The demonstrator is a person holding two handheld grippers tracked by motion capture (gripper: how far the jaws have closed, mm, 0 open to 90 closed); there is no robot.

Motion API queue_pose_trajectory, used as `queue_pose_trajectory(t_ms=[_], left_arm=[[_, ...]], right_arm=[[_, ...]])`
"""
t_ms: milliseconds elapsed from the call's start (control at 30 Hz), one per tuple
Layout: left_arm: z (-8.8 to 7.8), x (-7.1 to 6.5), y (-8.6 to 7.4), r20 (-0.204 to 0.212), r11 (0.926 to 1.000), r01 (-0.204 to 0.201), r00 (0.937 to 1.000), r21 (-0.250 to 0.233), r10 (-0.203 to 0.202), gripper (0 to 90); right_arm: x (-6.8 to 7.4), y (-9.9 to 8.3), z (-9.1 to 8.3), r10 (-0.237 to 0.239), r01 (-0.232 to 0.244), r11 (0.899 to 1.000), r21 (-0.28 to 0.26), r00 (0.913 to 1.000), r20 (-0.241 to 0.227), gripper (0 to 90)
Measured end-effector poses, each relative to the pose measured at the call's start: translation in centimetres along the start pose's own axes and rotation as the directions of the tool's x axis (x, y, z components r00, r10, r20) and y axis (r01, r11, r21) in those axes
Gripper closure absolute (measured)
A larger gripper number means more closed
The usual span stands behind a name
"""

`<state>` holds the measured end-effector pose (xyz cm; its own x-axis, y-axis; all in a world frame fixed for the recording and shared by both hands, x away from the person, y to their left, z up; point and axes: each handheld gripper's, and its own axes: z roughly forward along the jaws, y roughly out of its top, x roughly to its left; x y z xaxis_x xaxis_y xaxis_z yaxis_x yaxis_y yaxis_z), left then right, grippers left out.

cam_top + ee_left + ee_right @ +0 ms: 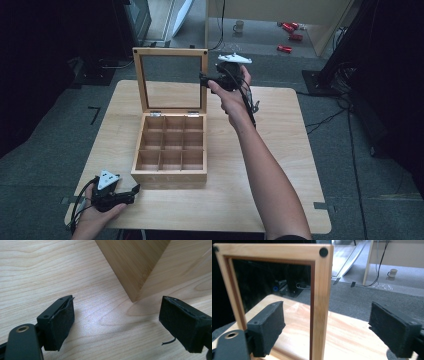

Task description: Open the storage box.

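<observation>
The right gripper (206, 80) gapes around the upright lid (170, 80) edge, gripping nothing; the left gripper (134, 190) rests wide open beside the wooden box (170, 172) on the table (280, 165).

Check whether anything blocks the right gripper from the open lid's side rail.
Nothing visible does. The right gripper is open, and the lid side rail stands upright between its jaws with free air on either side. The left gripper rests by the wooden box.

The pale wooden compartment box (132, 265) is cut off at the top edge of the left gripper view — 1 corner shows. Its glass-paned wooden lid (319, 302) runs off the right gripper view's bottom (hinges hidden). Small red floor objects (289, 36) are too small to identify.
</observation>
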<state>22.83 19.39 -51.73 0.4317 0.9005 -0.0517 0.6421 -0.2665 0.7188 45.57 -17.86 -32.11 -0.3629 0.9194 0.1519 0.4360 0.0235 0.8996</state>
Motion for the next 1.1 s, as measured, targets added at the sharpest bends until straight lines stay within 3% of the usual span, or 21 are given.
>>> queue_pose_trajectory(t_ms=[267, 633, 1100], left_arm=[[0.0, -0.1, 0.0, -0.005, 1.0000, -0.006, 1.0000, 0.003, 0.006, 13.6], [0.0, -0.1, 0.0, -0.008, 1.0000, -0.008, 0.9999, 0.004, 0.008, 13.6], [0.1, -0.1, 0.0, -0.012, 1.0000, -0.008, 0.9999, 0.004, 0.009, 13.9]], right_arm=[[-0.7, -2.3, -4.2, -0.040, 0.040, 0.999, 0.003, 0.9992, 0.005, 5.8], [-1.8, -5.9, -8.3, -0.030, 0.030, 0.999, 0.020, 0.9990, 0.032, 3.6], [-5.0, -10.6, -13.7, -0.017, 0.016, 1.000, 0.006, 0.9963, 0.084, 3.7]])
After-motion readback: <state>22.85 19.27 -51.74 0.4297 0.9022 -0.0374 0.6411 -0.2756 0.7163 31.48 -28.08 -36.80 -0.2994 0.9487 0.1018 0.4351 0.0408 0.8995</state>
